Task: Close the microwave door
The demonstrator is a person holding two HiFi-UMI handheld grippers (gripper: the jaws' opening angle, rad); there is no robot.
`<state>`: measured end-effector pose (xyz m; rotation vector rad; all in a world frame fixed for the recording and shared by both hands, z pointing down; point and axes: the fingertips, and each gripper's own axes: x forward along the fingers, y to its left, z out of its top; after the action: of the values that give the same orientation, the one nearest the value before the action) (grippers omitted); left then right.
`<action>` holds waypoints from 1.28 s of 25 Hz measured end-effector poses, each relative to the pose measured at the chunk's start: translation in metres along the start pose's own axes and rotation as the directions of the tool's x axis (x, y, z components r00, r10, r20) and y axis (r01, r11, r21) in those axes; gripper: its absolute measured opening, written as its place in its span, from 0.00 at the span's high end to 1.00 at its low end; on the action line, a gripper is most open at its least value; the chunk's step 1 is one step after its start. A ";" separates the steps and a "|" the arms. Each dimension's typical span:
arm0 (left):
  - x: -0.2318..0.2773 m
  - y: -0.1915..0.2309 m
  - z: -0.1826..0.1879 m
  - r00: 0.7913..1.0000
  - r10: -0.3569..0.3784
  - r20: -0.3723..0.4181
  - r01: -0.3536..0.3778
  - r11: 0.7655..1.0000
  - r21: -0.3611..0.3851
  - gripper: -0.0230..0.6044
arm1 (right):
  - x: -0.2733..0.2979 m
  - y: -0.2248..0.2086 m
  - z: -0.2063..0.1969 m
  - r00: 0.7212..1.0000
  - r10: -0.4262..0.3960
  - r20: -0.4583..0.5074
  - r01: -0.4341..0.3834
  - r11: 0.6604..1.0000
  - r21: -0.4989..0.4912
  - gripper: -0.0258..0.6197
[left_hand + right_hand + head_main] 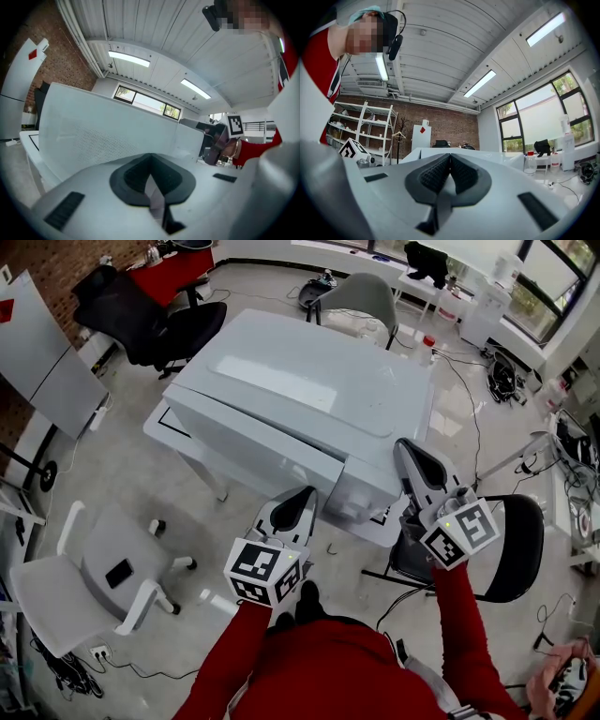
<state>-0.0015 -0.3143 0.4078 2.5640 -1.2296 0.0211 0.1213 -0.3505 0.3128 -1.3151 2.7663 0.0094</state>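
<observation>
A white microwave [300, 390] stands on a small white table [169, 427]. Its front face [248, 442] looks down toward me, and the door appears to lie flush with the control panel [366, 491]. My left gripper [302, 495] is shut and empty, just below the front face and apart from it. My right gripper [410, 448] is shut and empty too, beside the microwave's right front corner. In the left gripper view the shut left gripper [150, 171] points up at the door's mesh window [89, 138]. In the right gripper view the shut right gripper [450, 164] points across the room.
A white office chair [98, 573] stands at the lower left, a black chair [511, 549] at the right behind my right arm. Farther off are a black chair [173, 329], a grey chair [361, 296] and a red table [173, 273]. Cables [469, 390] trail over the floor.
</observation>
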 end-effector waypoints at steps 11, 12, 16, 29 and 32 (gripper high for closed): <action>0.011 0.001 0.003 1.000 -0.017 -0.021 0.016 1.000 -0.013 0.96 | -0.001 0.001 0.001 1.000 0.009 0.004 -0.009 1.000 0.006 0.94; 0.014 0.001 0.003 1.000 -0.017 -0.021 0.016 1.000 -0.019 0.96 | -0.001 0.001 0.001 1.000 0.012 0.003 -0.012 1.000 0.005 0.94; 0.016 0.003 0.004 1.000 -0.014 0.001 0.014 0.998 -0.058 0.95 | -0.001 0.003 0.002 1.000 0.020 0.004 -0.020 1.000 0.008 0.94; 0.016 0.003 0.005 1.000 0.014 0.023 -0.013 0.999 -0.041 0.95 | -0.001 0.003 0.003 0.999 0.033 0.012 -0.033 0.999 0.006 0.94; 0.016 0.003 0.006 0.999 0.015 0.029 -0.013 0.999 -0.039 0.95 | -0.001 0.003 0.004 0.999 0.031 0.012 -0.031 0.999 0.007 0.94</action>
<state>0.0057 -0.3297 0.4054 2.5311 -1.2462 -0.0377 0.1197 -0.3477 0.3090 -1.2666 2.7742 0.0094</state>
